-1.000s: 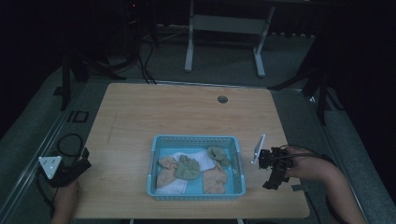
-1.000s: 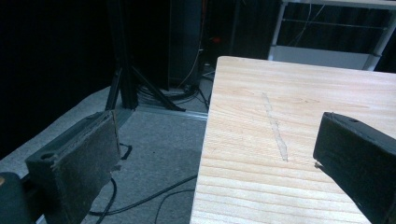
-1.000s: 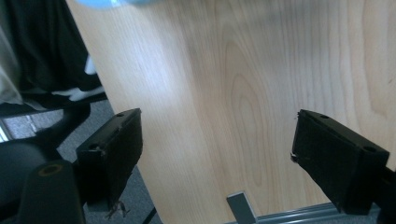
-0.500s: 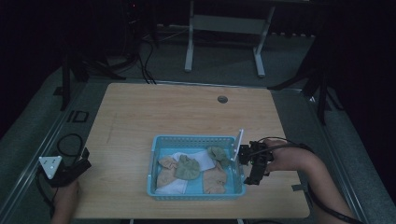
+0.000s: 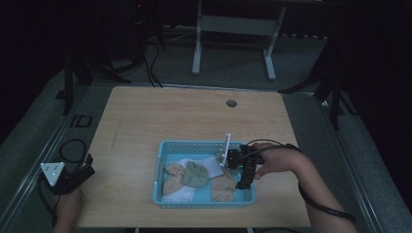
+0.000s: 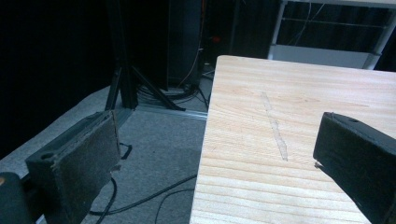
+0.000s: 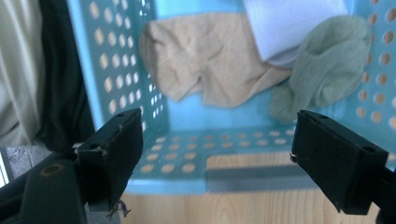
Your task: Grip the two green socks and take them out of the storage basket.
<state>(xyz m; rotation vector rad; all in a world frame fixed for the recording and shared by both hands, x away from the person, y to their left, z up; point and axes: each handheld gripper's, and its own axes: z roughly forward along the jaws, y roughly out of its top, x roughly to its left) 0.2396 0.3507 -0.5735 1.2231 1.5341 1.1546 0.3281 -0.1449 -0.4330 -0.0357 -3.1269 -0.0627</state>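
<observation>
High view: wooden table [image 5: 145,121], dark room.

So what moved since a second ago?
The right tongs swung from the bare table beside the blue basket to over its right end, open above the tan sock and green sock. Nothing was grabbed. The left tongs stayed at the table's left edge, open, and the socks kept their places.

Dim room, grey carpet floor [image 5: 233,82], wooden table [image 5: 170,116].
</observation>
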